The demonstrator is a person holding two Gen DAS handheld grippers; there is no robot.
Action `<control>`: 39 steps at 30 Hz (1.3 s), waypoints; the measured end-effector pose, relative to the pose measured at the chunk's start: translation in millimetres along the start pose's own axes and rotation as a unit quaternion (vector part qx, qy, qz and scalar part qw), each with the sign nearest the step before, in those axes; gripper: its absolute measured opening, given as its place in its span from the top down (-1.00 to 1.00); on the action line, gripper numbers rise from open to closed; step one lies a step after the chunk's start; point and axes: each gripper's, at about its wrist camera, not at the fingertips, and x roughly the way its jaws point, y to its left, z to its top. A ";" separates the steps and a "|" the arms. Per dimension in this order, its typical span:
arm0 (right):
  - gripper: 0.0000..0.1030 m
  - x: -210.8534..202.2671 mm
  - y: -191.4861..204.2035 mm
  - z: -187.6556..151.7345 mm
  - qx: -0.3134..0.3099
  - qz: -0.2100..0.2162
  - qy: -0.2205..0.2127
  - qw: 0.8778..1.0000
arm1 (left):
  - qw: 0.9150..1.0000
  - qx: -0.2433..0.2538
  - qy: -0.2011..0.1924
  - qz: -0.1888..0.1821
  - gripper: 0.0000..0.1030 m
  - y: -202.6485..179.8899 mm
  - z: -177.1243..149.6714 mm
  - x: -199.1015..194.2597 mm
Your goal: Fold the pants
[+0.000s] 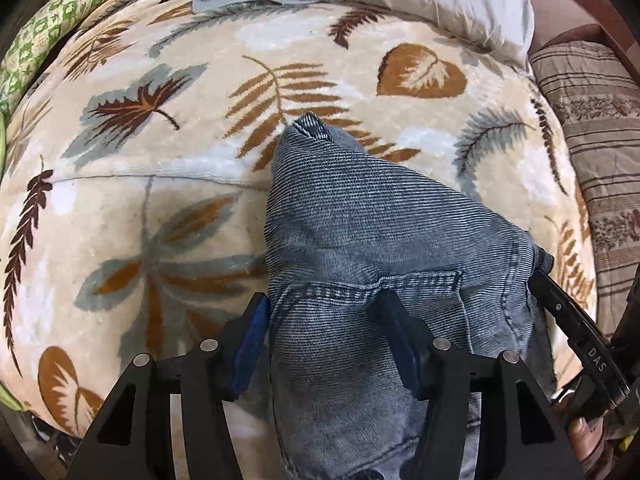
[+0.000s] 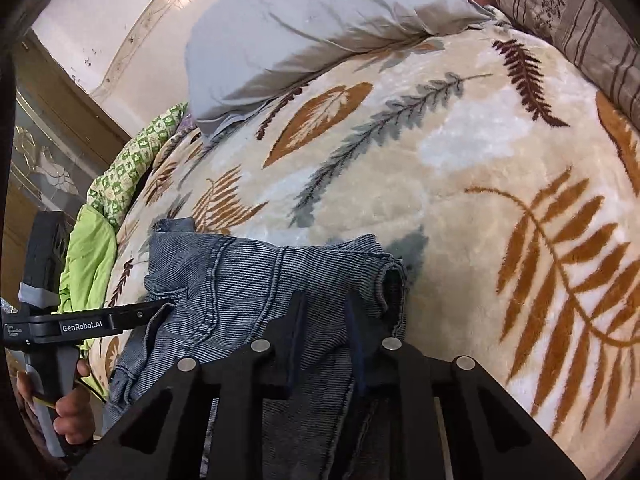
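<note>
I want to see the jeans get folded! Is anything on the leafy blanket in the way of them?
Nothing visible is. Both grippers already have the jeans: the left gripper with denim between its fingers, the right gripper pinching an edge. The leaf blanket ahead looks bare; the gray pillow lies farther back.

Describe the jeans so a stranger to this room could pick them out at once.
Start at the bed, covered by a cream blanket printed with brown and grey leaves. The jeans lie on it in front of the pale grey pillow. They are the only blue ribbed denim there, with stitched seams and a pocket.
</note>
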 end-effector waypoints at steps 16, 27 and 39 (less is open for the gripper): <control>0.14 -66.7 50.4 -57.6 -0.082 0.015 0.006 0.996 | 0.998 0.053 -0.037 0.016 -0.08 -0.7 -71.8 -69.8; 0.01 -48.3 27.4 -73.8 -0.065 -0.004 0.031 0.997 | 0.998 0.061 -0.023 -0.003 -0.31 12.3 -88.8 -46.6; -0.26 -45.4 -31.9 -44.4 0.079 0.057 0.002 0.995 | 0.988 -0.076 0.037 -0.128 -0.25 87.9 -37.1 -34.5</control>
